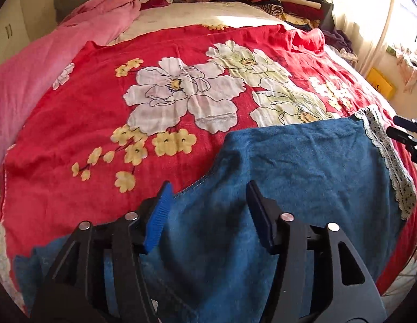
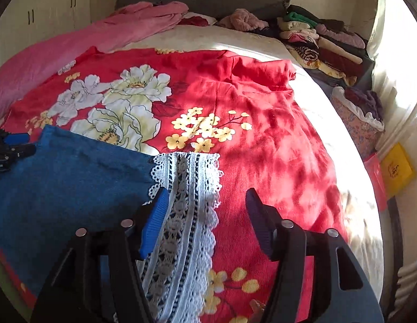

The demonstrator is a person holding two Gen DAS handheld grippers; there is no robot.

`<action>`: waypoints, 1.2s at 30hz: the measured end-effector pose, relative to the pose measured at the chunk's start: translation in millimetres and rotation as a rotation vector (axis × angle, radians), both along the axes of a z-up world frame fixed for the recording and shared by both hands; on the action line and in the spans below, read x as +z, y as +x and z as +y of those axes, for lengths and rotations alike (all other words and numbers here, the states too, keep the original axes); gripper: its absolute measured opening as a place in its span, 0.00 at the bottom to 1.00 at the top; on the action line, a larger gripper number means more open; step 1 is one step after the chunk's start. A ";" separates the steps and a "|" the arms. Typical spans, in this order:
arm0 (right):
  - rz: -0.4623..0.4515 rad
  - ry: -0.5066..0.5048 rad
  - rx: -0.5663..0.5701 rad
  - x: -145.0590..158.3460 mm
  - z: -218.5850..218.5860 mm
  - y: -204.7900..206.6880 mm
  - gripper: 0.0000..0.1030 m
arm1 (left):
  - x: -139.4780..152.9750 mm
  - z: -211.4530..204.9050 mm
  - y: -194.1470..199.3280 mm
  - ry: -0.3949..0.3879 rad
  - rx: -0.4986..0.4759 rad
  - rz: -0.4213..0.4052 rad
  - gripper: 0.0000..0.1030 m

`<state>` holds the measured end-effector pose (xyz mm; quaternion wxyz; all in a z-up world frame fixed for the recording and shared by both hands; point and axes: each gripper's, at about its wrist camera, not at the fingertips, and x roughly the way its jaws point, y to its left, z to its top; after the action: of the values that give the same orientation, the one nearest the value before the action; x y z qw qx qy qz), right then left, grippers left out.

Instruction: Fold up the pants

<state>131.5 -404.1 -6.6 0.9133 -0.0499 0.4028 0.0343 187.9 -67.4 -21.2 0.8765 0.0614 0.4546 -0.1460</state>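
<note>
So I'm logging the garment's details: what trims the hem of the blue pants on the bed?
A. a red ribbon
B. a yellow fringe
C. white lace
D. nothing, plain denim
C: a band of white lace runs along the edge of the blue pants, lying on the red floral blanket between the open jaws of the right gripper.

The bed (image 2: 251, 40) carries a red flowered spread (image 2: 262, 123) over most of its top, leaving a pale strip bare along the head edge. Blue denim pants (image 2: 74, 183) with a white lace hem (image 2: 187, 202) lie flat on the spread at the foot edge. A pink blanket (image 1: 33, 80) runs along the left edge. Folded clothes (image 2: 324, 43) are stacked at the far right corner, beside what may be a pink fuzzy garment (image 2: 243, 18).
</note>
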 end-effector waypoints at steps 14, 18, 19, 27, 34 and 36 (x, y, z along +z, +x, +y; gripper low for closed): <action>0.081 0.209 -0.057 -8.5 -12.0 -94.5 0.57 | 17.6 60.1 -87.4 -0.005 0.081 -0.050 0.69; 0.125 0.254 -0.077 -21.7 -11.9 -93.1 0.57 | -6.9 67.0 -98.2 0.061 0.097 0.016 0.69; 0.142 0.272 -0.079 -26.4 -12.4 -91.9 0.57 | -11.7 67.9 -100.6 0.072 0.098 0.026 0.69; 0.162 0.269 -0.011 -32.8 -5.1 -99.6 0.17 | -21.8 76.9 -101.1 0.080 0.117 0.059 0.67; 0.175 0.099 -0.024 -40.7 12.1 -108.8 0.20 | -24.1 80.3 -98.5 0.050 0.118 0.078 0.68; 0.169 0.043 -0.030 -39.2 18.4 -109.6 0.24 | -23.6 80.0 -98.9 0.050 0.118 0.075 0.67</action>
<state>21.9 -385.7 -45.8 0.8774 -0.0211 0.4782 0.0332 89.0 12.6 -44.8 0.8640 0.0509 0.4936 -0.0847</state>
